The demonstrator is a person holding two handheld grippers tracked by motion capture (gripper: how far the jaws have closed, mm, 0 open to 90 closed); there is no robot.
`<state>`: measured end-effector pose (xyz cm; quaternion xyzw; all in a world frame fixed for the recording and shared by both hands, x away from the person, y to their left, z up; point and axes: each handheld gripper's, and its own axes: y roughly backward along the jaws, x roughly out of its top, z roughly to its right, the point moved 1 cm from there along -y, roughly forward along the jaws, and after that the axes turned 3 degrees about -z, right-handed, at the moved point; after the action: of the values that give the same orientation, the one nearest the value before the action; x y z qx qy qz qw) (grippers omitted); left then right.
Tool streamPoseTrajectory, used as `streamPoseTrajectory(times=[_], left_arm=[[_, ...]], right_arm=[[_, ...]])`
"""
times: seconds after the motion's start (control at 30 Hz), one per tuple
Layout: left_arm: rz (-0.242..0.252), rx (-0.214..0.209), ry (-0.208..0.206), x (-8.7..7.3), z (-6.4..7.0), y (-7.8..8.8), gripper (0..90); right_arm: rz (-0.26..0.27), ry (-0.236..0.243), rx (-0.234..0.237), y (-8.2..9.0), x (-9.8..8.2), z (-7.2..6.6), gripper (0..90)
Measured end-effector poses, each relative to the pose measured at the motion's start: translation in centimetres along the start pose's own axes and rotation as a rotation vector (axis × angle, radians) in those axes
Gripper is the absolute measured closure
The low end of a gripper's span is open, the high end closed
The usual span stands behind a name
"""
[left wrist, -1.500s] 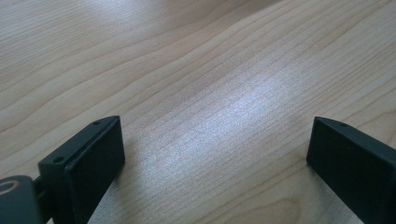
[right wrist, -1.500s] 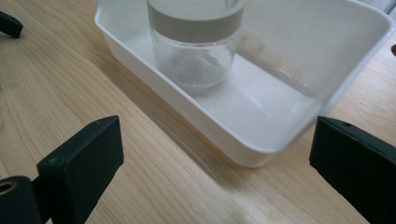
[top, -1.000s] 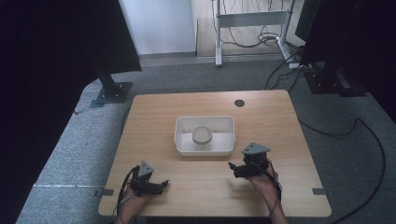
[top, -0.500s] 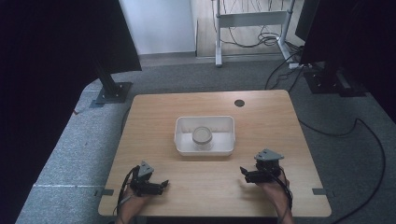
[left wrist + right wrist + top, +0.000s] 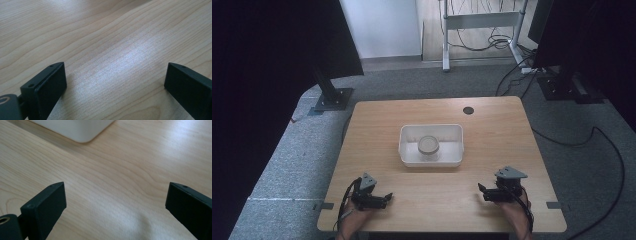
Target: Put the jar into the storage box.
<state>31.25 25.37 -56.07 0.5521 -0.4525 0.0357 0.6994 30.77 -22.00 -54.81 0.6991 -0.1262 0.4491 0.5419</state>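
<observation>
A white rectangular tray [image 5: 409,136] sits at the middle of the wooden table [image 5: 382,120], and a round greyish bowl-like object [image 5: 428,145] lies inside it. My left gripper [image 5: 387,199] rests low on the table near the front left edge, open, with bare wood between its jaws [image 5: 115,82]. My right gripper [image 5: 482,193] sits near the front right edge, open and holding nothing [image 5: 116,207]. A corner of the tray [image 5: 75,130] shows at the top of the right gripper view.
A round cable hole [image 5: 468,110] is in the table's far right part. Dark monitor stands [image 5: 332,95] flank the table on the floor, with cables [image 5: 592,135] trailing at the right and a white desk frame [image 5: 477,25] behind.
My right gripper has drawn back from beside the tray toward the front right edge and lowered to the table. The left gripper has stayed put.
</observation>
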Motion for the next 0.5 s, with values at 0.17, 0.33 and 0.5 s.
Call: streamPoseTrajectory(times=[0.17,0.33,0.5], left_arm=[[0.000,0.001,0.001,0.0,0.0,0.0,3.8],[0.000,0.001,0.001,0.0,0.0,0.0,3.8],[-0.001,0.001,0.001,0.0,0.0,0.0,3.8]], right_arm=[[-0.007,-0.026,-0.011,0.5,-1.0,0.4,3.0],[-0.013,-0.049,-0.014,0.9,-1.7,0.7,3.0],[-0.032,-0.092,-0.014,1.0,-2.8,1.0,2.7]])
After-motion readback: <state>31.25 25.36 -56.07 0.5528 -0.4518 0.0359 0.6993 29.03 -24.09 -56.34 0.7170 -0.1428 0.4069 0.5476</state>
